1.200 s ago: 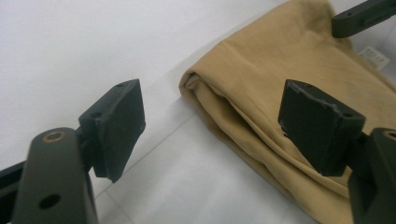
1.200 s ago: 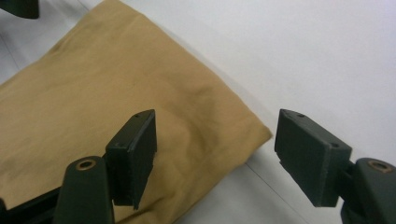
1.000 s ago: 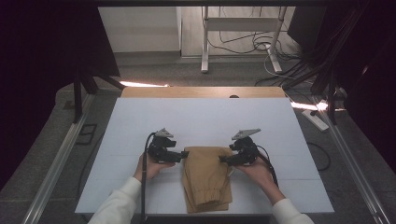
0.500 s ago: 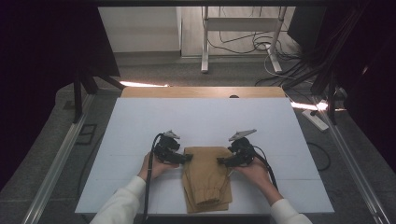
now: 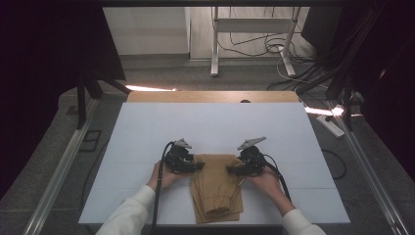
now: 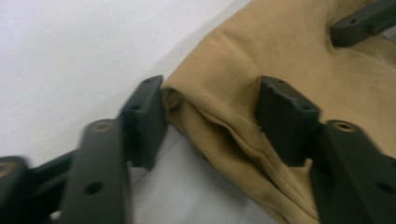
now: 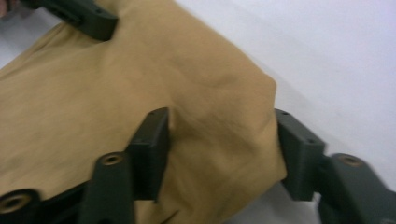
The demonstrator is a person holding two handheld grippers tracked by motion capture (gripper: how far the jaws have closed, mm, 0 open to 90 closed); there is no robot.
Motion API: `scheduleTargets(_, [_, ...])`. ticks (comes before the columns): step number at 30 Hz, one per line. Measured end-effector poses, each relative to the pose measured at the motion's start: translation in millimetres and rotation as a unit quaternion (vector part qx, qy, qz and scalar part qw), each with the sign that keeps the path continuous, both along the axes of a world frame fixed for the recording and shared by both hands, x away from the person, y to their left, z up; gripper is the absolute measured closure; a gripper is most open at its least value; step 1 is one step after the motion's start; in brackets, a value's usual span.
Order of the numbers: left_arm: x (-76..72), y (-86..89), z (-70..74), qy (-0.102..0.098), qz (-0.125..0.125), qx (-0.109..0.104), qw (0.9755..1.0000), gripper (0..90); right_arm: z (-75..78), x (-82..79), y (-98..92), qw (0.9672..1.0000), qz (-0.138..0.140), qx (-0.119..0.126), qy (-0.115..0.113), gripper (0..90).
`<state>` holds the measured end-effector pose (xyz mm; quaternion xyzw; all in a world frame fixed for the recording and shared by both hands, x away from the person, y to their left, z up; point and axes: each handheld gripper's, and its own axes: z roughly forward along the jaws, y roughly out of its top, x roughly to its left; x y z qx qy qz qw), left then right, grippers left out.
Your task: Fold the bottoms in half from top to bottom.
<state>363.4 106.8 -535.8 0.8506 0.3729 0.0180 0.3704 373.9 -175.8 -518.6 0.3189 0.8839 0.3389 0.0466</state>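
High view: folded tan garment [image 5: 216, 188] lies on the white worktop [image 5: 147, 132] at its near edge, roughly centred. Left hand-held gripper [image 5: 197, 166] sits at the garment's far left corner, right hand-held gripper [image 5: 231, 170] at its far right corner, both pointing inward at the cloth. Person's hands come in from the near edge either side of the garment.

Left gripper view: left hand-held gripper [image 6: 210, 121] has its jaws straddling the garment [image 6: 280, 60] corner. Jaws have just been closing, with the cloth fold between them. One jaw is touching the folded edge, the other is on top of the cloth, but there is a gap left, so not clamped yet. The other gripper's jaw shows at the garment's far side.

Right gripper view: right hand-held gripper [image 7: 219, 149] likewise has jaws either side of the garment [image 7: 116, 84] corner and has just been closing. The corner bulges between them; the pads look about to pinch, not firmly pressed.

Judgement: the step is pinching both far corners. To do it well, finish closing evenly on both sides, catch all stacked layers rather than only the top one, keep the lower jaws flat to the worktop, and lift only once both grips hold so the fold doesn't slip apart.
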Motion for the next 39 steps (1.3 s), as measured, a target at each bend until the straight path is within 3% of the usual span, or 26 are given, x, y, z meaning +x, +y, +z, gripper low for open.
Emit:
scheduleTargets(5, [-1.6, 0.4, 0.8, 0.002, -0.004, -0.008, 1.0, 65.5, 0.9, -1.3, -1.1, 0.9996, 0.016, 0.014, 0.018, 66.1])
scheduleTargets(8, [-3.8, -1.3, 3.0, -0.006, -0.008, -0.004, 0.9999, 71.0, 3.1, -5.0, 2.2, 0.9995, 0.03, 0.004, 0.004, 71.9])
scheduleTargets(11, [-5.0, -1.5, 4.9, -0.011, -0.011, -0.001, 0.9999, 73.1, 4.4, -7.6, 4.5, 0.9992, 0.036, -0.008, -0.011, 72.9])
scheduleTargets(30, [-5.0, 3.1, 14.2, -0.023, -0.023, -0.006, 0.9994, 74.0, 8.9, -7.9, 4.0, 0.9993, 0.034, 0.003, -0.018, 75.0])
scheduleTargets(39, [4.4, 7.4, 26.0, -0.047, -0.022, -0.012, 0.9986, 74.6, 19.5, -2.8, 6.4, 0.9983, 0.031, 0.007, -0.048, 75.5])
